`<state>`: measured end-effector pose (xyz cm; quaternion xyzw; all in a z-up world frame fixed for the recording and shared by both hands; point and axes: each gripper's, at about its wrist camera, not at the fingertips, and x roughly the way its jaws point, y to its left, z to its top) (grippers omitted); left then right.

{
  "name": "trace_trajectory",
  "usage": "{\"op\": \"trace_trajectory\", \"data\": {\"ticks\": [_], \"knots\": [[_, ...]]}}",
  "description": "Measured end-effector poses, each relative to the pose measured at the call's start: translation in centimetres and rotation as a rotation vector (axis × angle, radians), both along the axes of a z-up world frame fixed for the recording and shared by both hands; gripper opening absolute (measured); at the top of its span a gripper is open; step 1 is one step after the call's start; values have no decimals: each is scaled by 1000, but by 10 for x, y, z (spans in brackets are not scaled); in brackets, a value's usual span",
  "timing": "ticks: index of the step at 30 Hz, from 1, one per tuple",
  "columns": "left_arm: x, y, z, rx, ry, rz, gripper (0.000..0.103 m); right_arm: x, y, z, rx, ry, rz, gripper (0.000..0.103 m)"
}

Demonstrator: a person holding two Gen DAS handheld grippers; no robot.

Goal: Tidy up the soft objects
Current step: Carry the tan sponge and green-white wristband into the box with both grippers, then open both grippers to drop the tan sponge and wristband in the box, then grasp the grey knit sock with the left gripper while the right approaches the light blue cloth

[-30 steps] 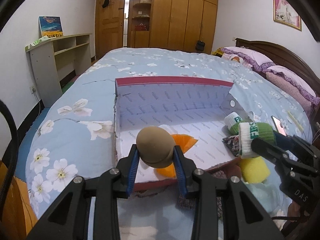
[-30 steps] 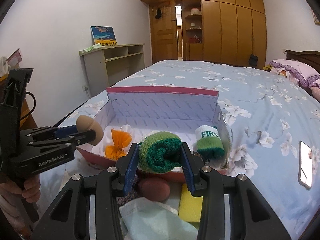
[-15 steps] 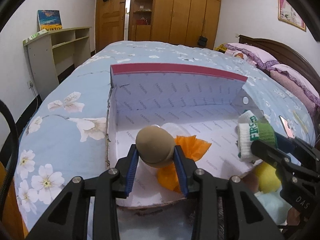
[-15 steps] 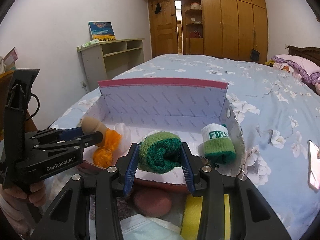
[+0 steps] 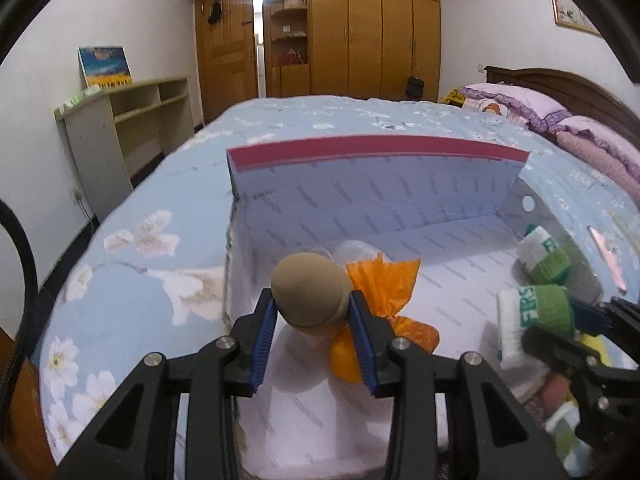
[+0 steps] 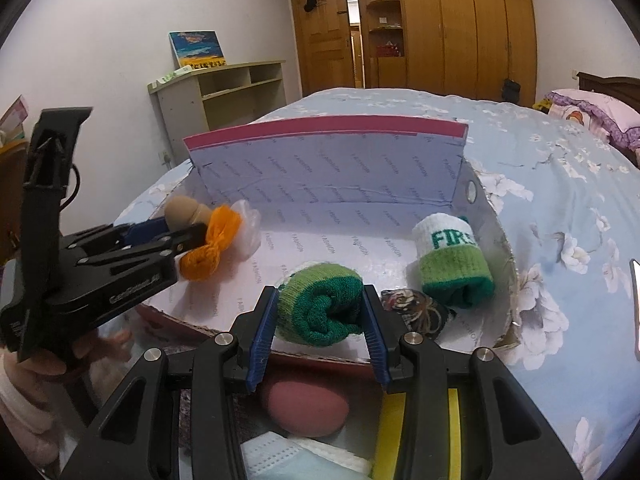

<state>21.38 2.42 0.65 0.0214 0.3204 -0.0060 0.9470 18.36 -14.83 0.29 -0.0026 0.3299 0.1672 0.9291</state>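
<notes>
Two grippers have carried soft items down over the open pink-rimmed cardboard box (image 5: pixel 380 152).
Left gripper (image 5: pixel 312 314), jaws just eased wider, pinches a tan foam ball (image 5: pixel 310 294); right gripper (image 6: pixel 320 312) pinches a rolled green sock (image 6: pixel 320 308), both near release.

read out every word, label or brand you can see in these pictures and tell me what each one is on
"FASHION": printed over and over on the inside of the cardboard box.
"FIR", rest curls out of sight: on the white and green rolled sock lying in the box.
"RS", partly hidden: on the rolled sock in the right gripper.
Branding on the left gripper: too blurred to read.
Cover of the picture book on the shelf: too small to read.
</notes>
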Motion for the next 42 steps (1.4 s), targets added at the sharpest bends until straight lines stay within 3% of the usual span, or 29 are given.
{"op": "trace_trajectory", "data": {"ticks": [12, 19, 24, 42], "knots": [[12, -1, -2, 31, 0, -21, 40, 3, 8, -2, 8, 5, 2, 42], [5, -3, 4, -11, 37, -26, 46, 2, 3, 1, 40, 7, 2, 47], [-3, -2, 10, -37, 49, -27, 48, -1, -5, 5, 65, -3, -23, 52], [-47, -16, 43, -41, 12, -63, 54, -26, -32, 27, 115, -39, -61, 52]]}}
